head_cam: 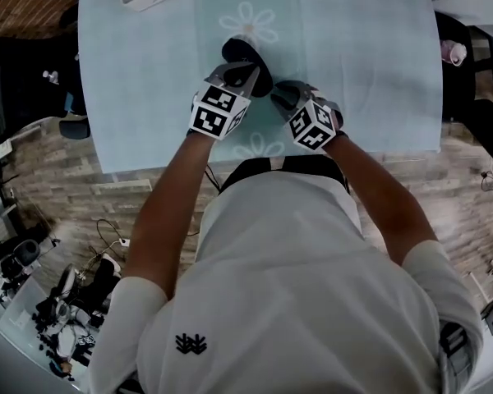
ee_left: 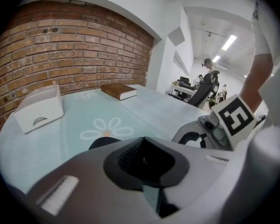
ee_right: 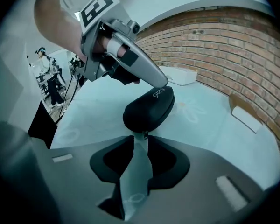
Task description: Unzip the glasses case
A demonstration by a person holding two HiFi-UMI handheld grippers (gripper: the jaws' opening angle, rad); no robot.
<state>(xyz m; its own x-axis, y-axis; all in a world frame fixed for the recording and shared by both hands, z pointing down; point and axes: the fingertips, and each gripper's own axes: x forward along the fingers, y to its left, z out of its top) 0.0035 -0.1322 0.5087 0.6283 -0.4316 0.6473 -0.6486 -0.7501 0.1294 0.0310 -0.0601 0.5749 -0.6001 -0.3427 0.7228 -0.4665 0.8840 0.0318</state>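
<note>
On my left gripper (ee_left: 141, 141) the jaws are together, pressing on the glasses case (ee_right: 148, 108) on the surface (head_cam: 148, 97) and hiding most of it. On my right gripper (ee_right: 139, 137) the jaws stand slightly apart around the zipper pull (ee_right: 144, 134). I cannot tell if they touch it.

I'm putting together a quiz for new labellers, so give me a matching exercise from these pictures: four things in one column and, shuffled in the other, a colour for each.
Things:
1. glasses case
2. book
3. box
4. tablecloth

Colours:
A. pale blue with flower prints
B. white
C. black
D. brown

Pairs: 1-C, 2-D, 3-B, 4-A.
</note>
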